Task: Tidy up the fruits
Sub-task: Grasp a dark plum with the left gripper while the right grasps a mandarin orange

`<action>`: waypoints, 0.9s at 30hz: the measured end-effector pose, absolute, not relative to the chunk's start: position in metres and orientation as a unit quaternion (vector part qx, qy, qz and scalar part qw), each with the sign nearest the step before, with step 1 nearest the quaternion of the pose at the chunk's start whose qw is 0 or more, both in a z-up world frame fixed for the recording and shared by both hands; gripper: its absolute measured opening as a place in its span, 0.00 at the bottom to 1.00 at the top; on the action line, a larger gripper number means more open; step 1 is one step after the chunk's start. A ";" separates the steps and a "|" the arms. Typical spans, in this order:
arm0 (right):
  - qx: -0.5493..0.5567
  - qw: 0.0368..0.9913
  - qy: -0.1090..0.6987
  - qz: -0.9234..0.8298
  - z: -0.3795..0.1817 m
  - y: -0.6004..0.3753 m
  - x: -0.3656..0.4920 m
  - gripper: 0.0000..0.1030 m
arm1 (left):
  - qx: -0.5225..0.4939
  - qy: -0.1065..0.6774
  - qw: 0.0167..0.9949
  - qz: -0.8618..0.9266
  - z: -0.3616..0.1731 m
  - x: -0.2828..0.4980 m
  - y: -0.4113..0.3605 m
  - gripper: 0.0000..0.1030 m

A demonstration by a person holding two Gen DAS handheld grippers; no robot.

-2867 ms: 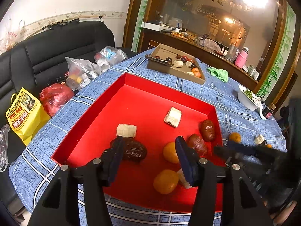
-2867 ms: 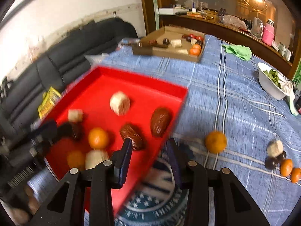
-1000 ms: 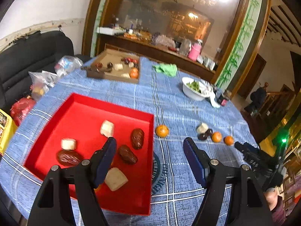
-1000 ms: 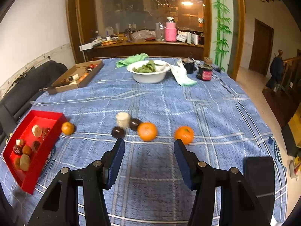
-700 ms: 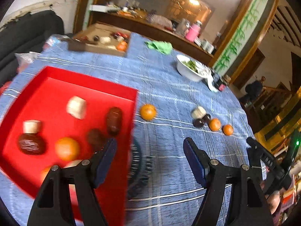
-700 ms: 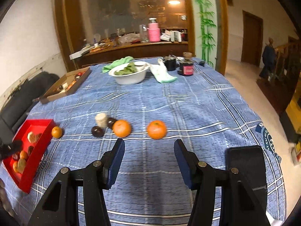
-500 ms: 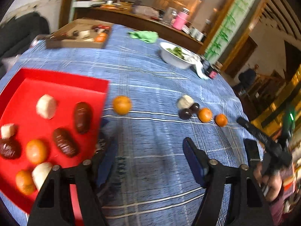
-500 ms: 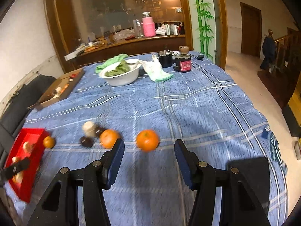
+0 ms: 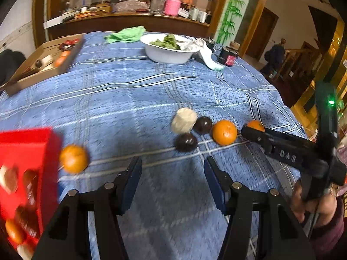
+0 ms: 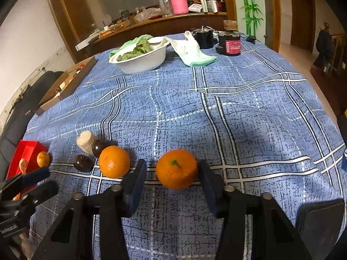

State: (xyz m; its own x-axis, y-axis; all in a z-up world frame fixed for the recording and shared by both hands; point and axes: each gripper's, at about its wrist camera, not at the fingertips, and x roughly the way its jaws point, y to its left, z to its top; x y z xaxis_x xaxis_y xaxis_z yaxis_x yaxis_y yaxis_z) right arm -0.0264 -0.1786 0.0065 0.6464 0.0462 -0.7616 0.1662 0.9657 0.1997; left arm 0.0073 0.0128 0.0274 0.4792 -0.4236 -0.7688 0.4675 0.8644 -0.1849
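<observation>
My right gripper (image 10: 171,173) is open with an orange mandarin (image 10: 176,168) between its fingertips on the blue cloth. A second mandarin (image 10: 114,161), two dark round fruits (image 10: 82,163) and a pale cut piece (image 10: 86,141) lie to its left. My left gripper (image 9: 172,170) is open and empty, just short of a dark fruit (image 9: 186,142). The pale piece (image 9: 184,120) and a mandarin (image 9: 224,132) lie beyond it. A lone mandarin (image 9: 74,158) sits beside the red tray (image 9: 23,140), which holds several fruits. The right gripper also shows in the left wrist view (image 9: 249,131).
A white bowl of greens (image 10: 141,59), a white cloth (image 10: 193,49), a dark jar (image 10: 232,43) and a cardboard box (image 9: 43,65) stand at the far side of the table. A dark phone (image 10: 321,218) lies at the near right. A sideboard stands behind the table.
Both grippers have swung right, away from the red tray. The right gripper has come down around the rightmost mandarin. The left gripper has closed in on the fruit cluster.
</observation>
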 end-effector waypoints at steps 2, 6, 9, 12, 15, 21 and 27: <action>0.122 0.899 0.419 -0.036 0.006 -0.178 -0.027 0.38 | 0.034 0.443 0.857 -0.262 0.022 0.016 0.001 0.56; 0.125 0.899 0.419 -0.033 0.006 -0.180 -0.028 0.38 | 0.052 0.444 0.854 -0.266 0.013 0.029 -0.019 0.56; 0.125 0.899 0.419 -0.032 0.007 -0.179 -0.029 0.38 | 0.069 0.441 0.856 -0.261 0.009 0.032 -0.028 0.48; 0.123 0.900 0.417 -0.031 0.008 -0.177 -0.030 0.38 | 0.078 0.441 0.856 -0.257 0.010 0.031 -0.030 0.23; 0.117 0.903 0.412 -0.031 0.010 -0.175 -0.032 0.38 | 0.073 0.440 0.858 -0.254 0.011 0.027 -0.024 0.23; 0.112 0.910 0.398 -0.029 0.014 -0.171 -0.036 0.38 | 0.038 0.431 0.867 -0.249 0.026 0.006 0.004 0.23; 0.113 0.917 0.382 -0.026 0.019 -0.169 -0.040 0.38 | -0.016 0.407 0.883 -0.234 0.054 -0.022 0.051 0.24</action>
State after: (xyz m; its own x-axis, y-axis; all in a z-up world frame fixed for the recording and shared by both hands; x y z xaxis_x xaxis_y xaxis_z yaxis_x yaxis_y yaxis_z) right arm -0.0403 -0.1691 0.0185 0.7073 0.0379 -0.7059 0.1346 0.9731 0.1871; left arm -0.0222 0.0512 0.0543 0.5586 -0.4262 -0.7115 0.3999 0.8900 -0.2192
